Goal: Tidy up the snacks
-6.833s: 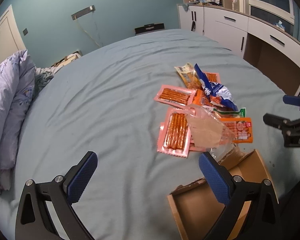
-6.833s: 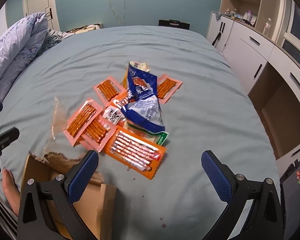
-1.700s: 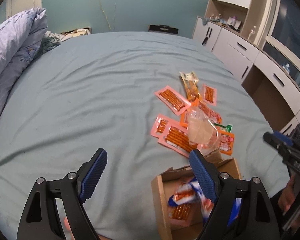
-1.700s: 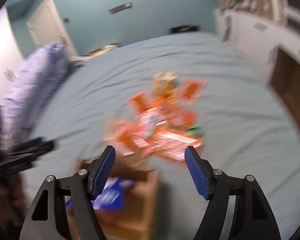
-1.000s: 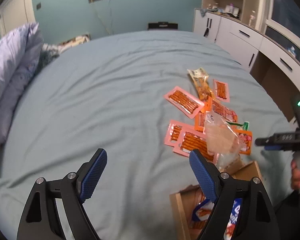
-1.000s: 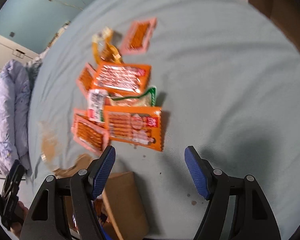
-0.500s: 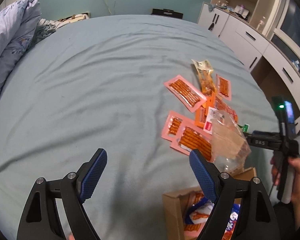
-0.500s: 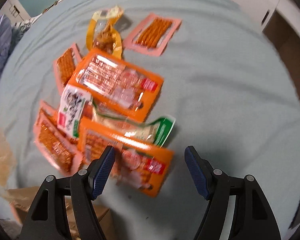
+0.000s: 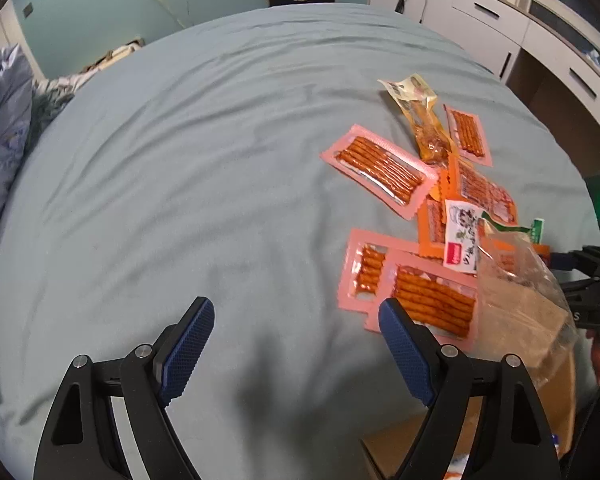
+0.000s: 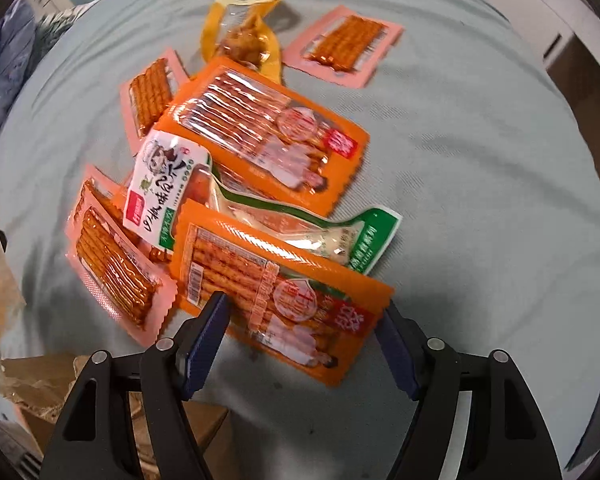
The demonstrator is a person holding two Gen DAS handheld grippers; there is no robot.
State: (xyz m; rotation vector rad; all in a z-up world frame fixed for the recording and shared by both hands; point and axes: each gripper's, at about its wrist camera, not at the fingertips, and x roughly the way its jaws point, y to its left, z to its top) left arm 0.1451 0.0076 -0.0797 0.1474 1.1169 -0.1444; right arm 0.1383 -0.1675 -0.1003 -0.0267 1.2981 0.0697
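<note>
Several snack packets lie in a pile on the blue bed sheet (image 9: 180,168). My right gripper (image 10: 302,340) is open and empty, its jaws straddling the near end of an orange sausage packet (image 10: 276,292). Behind it lie a green-and-clear pouch (image 10: 340,236), a second orange packet (image 10: 268,132), a white-and-green packet (image 10: 160,188), pink stick packets (image 10: 112,264) and a yellow pouch (image 10: 240,28). My left gripper (image 9: 296,344) is open and empty over bare sheet, left of a pink stick packet (image 9: 428,300). The cardboard box (image 9: 480,432) sits at the lower right.
A torn clear plastic flap (image 9: 520,300) stands up from the box's far side. The box corner (image 10: 40,380) shows at the right wrist view's lower left. A bundled duvet (image 9: 0,128) lies at the left. White cabinets (image 9: 500,20) line the right wall.
My right gripper has dropped lower and closer to the pile, and the near orange packet now sits between its open jaws. My left gripper has shifted slightly and stays open.
</note>
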